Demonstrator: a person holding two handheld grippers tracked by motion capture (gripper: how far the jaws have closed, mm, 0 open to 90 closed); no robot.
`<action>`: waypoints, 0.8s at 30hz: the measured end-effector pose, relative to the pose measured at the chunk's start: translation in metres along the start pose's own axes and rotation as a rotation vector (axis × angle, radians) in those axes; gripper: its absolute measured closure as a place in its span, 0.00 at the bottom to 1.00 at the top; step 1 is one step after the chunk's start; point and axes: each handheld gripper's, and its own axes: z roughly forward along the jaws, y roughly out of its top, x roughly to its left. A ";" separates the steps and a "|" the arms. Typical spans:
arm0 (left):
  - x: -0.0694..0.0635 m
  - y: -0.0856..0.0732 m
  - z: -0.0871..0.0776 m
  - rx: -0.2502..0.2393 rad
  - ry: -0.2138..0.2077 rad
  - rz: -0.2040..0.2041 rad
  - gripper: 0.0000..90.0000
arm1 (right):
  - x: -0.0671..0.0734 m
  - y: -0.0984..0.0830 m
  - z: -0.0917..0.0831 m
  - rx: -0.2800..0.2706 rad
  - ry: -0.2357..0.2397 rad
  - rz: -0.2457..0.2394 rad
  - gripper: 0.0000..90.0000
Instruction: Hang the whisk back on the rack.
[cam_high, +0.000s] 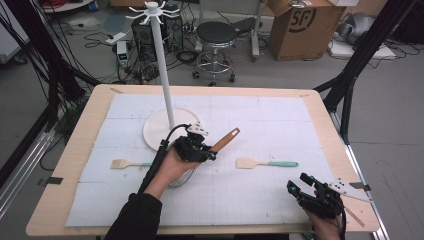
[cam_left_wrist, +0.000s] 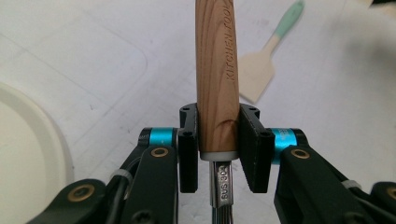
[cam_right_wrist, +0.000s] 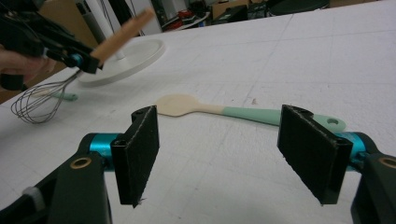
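A cluttered workshop floor lies behind the wooden bench (cam_high: 60, 200), with a cardboard box (cam_high: 300, 25) printed "SF". A white mat (cam_high: 280, 200) covers the bench. On it stands a white hook stand (cam_high: 161, 55) on a round base. Two mint-handled spatulas lie on the mat, one left (cam_high: 125, 163), one right (cam_high: 265, 163). The left gripper (cam_high: 192, 147) has its jaws clamped on the whisk (cam_left_wrist: 217, 70), raised off the mat; its wooden handle reads "KITCHEN TOOL", its steel neck "SUS 30". The right gripper (cam_right_wrist: 233, 154) rests with jaws wide apart, empty.
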 end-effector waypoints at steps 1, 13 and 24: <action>0.001 -0.001 -0.005 -0.024 -0.007 -0.007 0.79 | 0.000 0.000 0.000 0.000 0.000 -0.002 0.32; 0.013 -0.004 -0.064 -0.335 -0.103 -0.111 0.79 | 0.001 -0.001 0.001 0.006 -0.007 -0.005 0.32; 0.016 -0.003 -0.095 -0.474 -0.128 -0.126 0.79 | 0.001 -0.002 0.002 0.012 -0.010 -0.007 0.32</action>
